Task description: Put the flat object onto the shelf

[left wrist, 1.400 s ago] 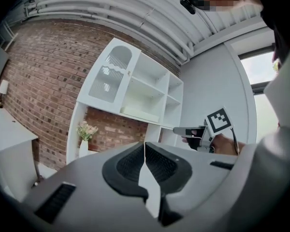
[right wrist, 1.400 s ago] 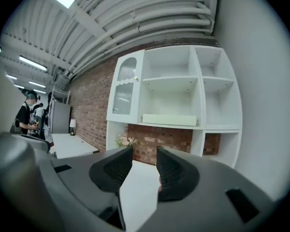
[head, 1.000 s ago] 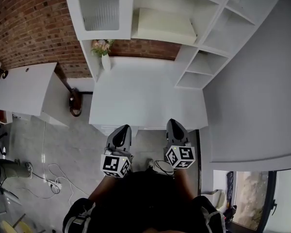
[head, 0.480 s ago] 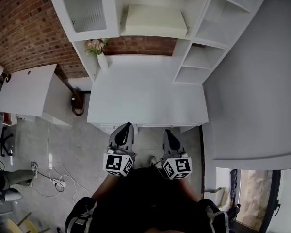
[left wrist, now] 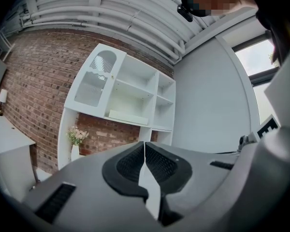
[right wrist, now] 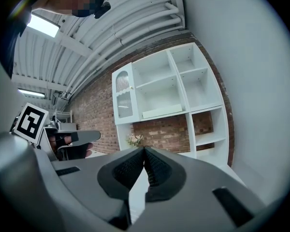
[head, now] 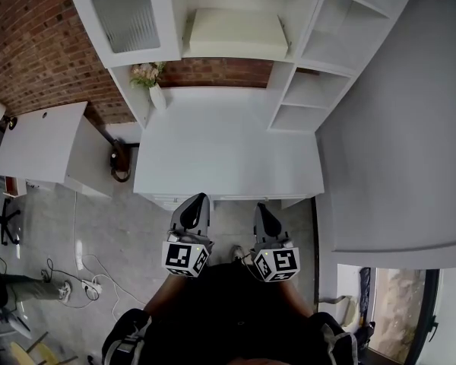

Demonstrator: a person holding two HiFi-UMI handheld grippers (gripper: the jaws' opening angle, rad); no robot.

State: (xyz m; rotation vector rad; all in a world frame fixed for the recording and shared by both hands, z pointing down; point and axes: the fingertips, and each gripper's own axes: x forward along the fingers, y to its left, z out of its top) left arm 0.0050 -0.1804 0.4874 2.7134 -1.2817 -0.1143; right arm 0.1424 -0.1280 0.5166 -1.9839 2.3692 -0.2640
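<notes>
Left gripper (head: 197,198): the grey two-jaw tong was held low in front of the person's body, short of the desk's near edge. In the left gripper view its black ribbed pads (left wrist: 131,162) met at the tips, with nothing between them.
Right gripper (head: 259,207): it was held just beside the left one, its marker cube toward the person. In the right gripper view its jaws were pressed together and held nothing.
Flat object: the pale cream, flat rectangular slab (head: 232,34) lay on the wide middle shelf, well apart from both grippers. It filled most of that compartment's width.
Shelf unit: the white wooden shelving unit (head: 296,67) stood on the back of the desk against the wall. The slab's compartment was at its centre, and open cubbies were stacked to the right.
Cabinet door: a white door with a ribbed glass pane (head: 129,17) closed the compartment to the left of the slab.
Vase: a small white vase of pink and cream flowers (head: 153,82) stood at the desk's back left corner, below the glass door.
Desk: the white rectangular desk top (head: 228,150) stretched between the grippers and the shelving, bare apart from the vase.
Wall behind: red-brown brickwork (head: 30,44) showed behind the shelf unit and ran off to the left.
Side table: a second white table (head: 38,139) stood to the left of the desk, apart from it.
Floor: grey tiles (head: 121,234) carried white cables and a power strip (head: 91,287) at the lower left.
Right side: a plain white wall (head: 395,128) closed the scene next to the cubbies.
</notes>
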